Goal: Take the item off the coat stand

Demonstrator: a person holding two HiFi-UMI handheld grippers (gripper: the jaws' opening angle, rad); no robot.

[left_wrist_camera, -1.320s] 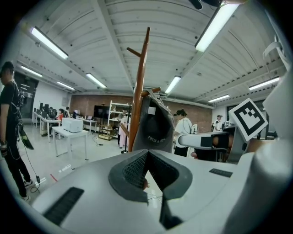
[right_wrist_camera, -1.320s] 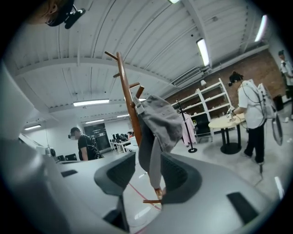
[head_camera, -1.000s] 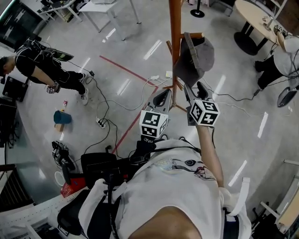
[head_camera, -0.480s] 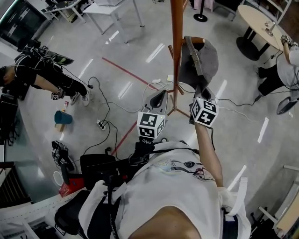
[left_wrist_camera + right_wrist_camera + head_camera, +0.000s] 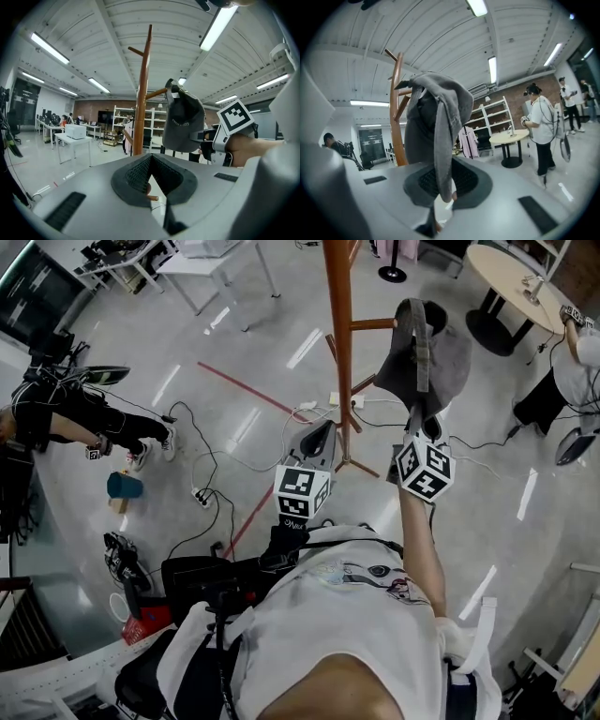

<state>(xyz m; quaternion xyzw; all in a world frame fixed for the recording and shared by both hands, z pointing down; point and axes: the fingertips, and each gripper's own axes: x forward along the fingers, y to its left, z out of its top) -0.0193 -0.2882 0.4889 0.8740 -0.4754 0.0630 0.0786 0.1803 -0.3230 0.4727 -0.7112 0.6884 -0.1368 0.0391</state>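
grey cap (image 5: 427,348): pinched by its fabric in the right gripper (image 5: 419,426), at the peg (image 5: 371,324) tip of the coat stand (image 5: 339,352). lift-off apparently near complete; carrying clear remains. left gripper (image 5: 319,439): jaws together, empty, near the stand's pole.

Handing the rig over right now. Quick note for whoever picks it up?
Left tongs: shut, empty, aimed at the brown wooden coat stand.
Right tongs: shut on the grey fabric cap, raised beside the stand.
Cap is at the tip of the side peg; can't tell whether it has cleared it.
Done: cap gripped. Left: draw it clear of the peg, bring it down.
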